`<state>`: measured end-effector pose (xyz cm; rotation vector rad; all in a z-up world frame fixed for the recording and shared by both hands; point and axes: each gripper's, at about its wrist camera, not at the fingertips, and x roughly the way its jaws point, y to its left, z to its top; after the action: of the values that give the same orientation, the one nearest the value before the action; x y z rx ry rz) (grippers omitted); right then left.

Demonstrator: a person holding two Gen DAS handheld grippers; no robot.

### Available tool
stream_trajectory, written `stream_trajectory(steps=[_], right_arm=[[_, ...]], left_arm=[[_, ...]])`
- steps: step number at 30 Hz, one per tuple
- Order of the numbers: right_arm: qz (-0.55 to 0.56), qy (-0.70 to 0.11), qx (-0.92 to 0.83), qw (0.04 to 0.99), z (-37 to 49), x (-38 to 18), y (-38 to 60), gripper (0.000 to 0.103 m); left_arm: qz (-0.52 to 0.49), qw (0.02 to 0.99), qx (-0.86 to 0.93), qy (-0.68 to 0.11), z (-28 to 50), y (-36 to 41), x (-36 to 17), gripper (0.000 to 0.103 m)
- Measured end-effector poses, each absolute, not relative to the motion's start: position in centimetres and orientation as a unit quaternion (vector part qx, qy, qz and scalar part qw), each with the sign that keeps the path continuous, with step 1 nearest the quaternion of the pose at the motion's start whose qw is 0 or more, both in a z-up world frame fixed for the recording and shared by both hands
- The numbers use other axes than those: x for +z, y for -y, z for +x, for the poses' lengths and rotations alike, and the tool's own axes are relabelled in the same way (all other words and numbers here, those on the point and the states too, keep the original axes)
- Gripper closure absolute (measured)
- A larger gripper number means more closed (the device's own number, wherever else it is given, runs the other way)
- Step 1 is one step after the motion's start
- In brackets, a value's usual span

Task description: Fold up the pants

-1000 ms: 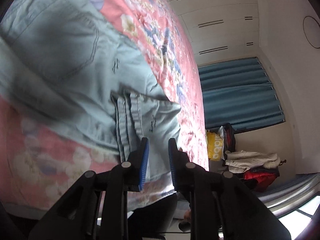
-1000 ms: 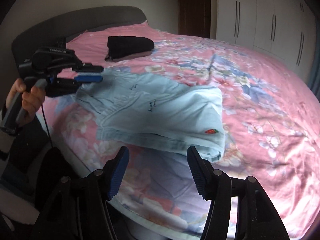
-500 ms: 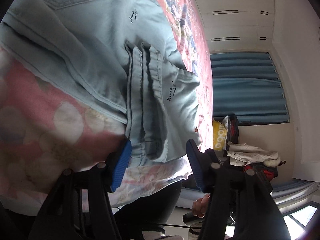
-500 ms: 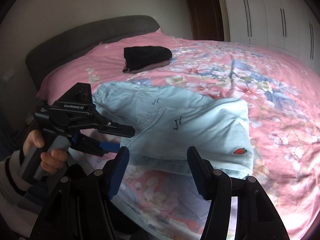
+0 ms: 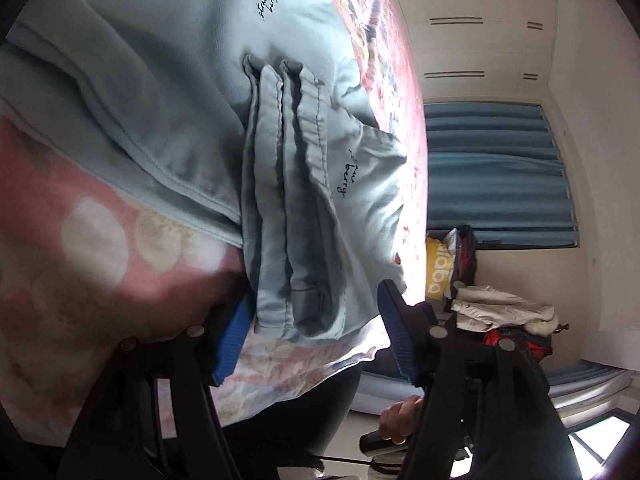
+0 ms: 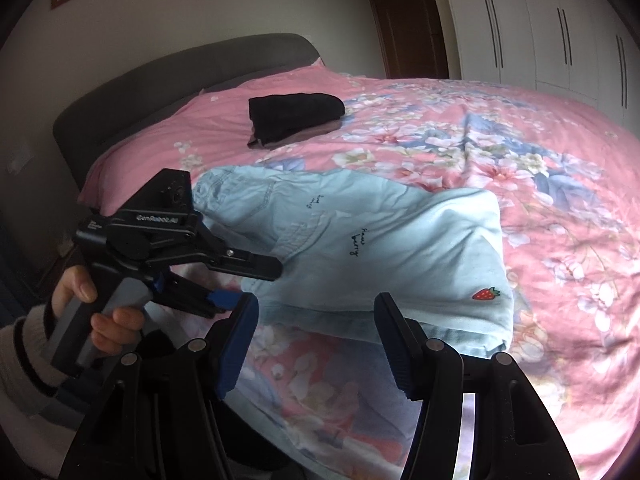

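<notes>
My left gripper (image 5: 316, 332) stands with its jaws parted, having just been opening over the last second; a second ago they were nearly shut on the stacked hems of the pale blue pants (image 5: 200, 92), and now the blue pads stand either side of that bundle without pressing it. From the right wrist view the same gripper (image 6: 244, 284) sits at nine o'clock of the garment, one finger above the cloth edge and one below, so the fabric lies between them, released.

My right gripper (image 6: 316, 336) is also spread, nothing between its pads; it hovers off the bed's near edge, just short of the pants' six o'clock hem, unchanged in width from a second ago.

The pants lie folded over on the pink floral bedspread (image 6: 560, 184), near the front edge, the strawberry patch (image 6: 485, 293) at the four o'clock corner and the waistband toward eleven o'clock. Compared with a second ago, the hem end has been lowered onto the lower layers instead of hanging pinched in the air.

I read this as one fold just laid and let go; a further fold may remain, since the bundle is long from side to side.

A folded black garment (image 6: 294, 116) rests well apart at twelve o'clock, near the grey headboard (image 6: 160, 76).
</notes>
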<state>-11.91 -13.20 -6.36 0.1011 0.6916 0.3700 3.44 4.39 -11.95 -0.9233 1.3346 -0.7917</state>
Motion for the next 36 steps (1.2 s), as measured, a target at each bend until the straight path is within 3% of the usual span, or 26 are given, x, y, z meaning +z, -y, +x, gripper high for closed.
stream_trajectory(steps=[2, 3, 4, 5, 7, 14, 21, 24, 30, 36], right_arm=[[0.045, -0.332, 0.181, 0.925, -12.1, -6.2, 13.3, 0.044], [0.044, -0.332, 0.181, 0.925, -12.2, -6.2, 13.3, 0.044], [0.042, -0.333, 0.18, 0.925, -12.2, -6.1, 13.3, 0.044], [0.041, -0.333, 0.181, 0.925, -12.1, -6.1, 13.3, 0.044], [0.036, -0.334, 0.179, 0.925, -11.9, -6.2, 13.3, 0.044], [-0.008, -0.315, 0.188, 0.93, -9.7, -5.0, 11.9, 0.044], [0.035, -0.26, 0.18, 0.948, -8.9, -1.9, 13.6, 0.044], [0.048, -0.278, 0.171, 0.944, -8.7, -2.7, 14.5, 0.044], [0.055, -0.341, 0.155, 0.926, -7.2, -5.6, 15.2, 0.044], [0.037, -0.342, 0.159, 0.925, -5.2, -4.4, 14.8, 0.044]], left_arm=[[-0.424, 0.617, -0.344, -0.567, 3.3, -5.1, -12.0, 0.045], [-0.426, 0.623, -0.349, -0.556, 3.2, -5.2, -11.7, 0.053], [-0.42, 0.633, -0.35, -0.548, 3.1, -5.4, -11.3, 0.073], [-0.412, 0.643, -0.349, -0.543, 3.0, -5.5, -11.0, 0.081], [-0.401, 0.656, -0.346, -0.537, 3.1, -5.3, -10.3, 0.084], [-0.287, 0.755, -0.371, -0.459, 2.9, -3.6, -3.1, 0.088], [-0.199, 0.813, -0.403, -0.371, 7.6, -4.0, 3.8, 0.088], [-0.182, 0.818, -0.375, -0.396, 9.2, -5.3, 1.4, 0.087], [-0.185, 0.795, -0.264, -0.513, 12.2, -8.9, -9.4, 0.083], [-0.201, 0.794, -0.297, -0.49, 9.9, -9.6, -7.8, 0.08]])
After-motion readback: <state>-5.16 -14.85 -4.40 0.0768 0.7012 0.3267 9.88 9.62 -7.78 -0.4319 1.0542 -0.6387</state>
